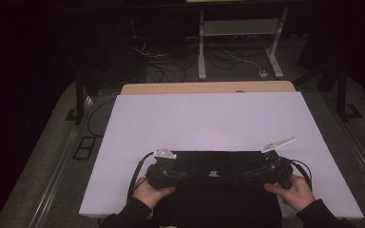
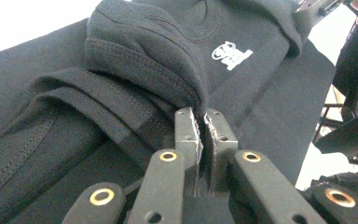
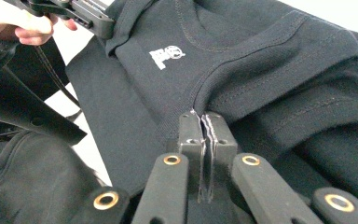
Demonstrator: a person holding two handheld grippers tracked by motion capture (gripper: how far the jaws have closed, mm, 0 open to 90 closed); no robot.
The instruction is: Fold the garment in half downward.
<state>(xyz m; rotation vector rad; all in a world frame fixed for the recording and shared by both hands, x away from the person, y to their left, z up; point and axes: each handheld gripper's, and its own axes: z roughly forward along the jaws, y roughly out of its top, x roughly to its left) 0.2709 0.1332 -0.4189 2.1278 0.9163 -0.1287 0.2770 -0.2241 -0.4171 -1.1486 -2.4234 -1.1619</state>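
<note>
A black garment [image 1: 214, 183] with a small white logo [image 1: 213, 174] lies at the near edge of a white board [image 1: 209, 123]. My left gripper [image 1: 183, 176] is shut on a fold of the black fabric at its left side; in the left gripper view the jaws [image 2: 200, 119] pinch a bunched seam of the garment [image 2: 135, 60]. My right gripper [image 1: 247, 174] is shut on the fabric at the right side; in the right gripper view its pads [image 3: 200, 119] clamp a seam of the garment [image 3: 261, 70] near the neckline. The logo [image 3: 165, 56] lies beyond them.
The white board covers a wooden table [image 1: 204, 87]. Behind it stand a white frame [image 1: 237, 33] and loose cables [image 1: 171, 61] on the floor. The room around is dark. A person's hands [image 1: 149, 192] hold both grippers at the near edge.
</note>
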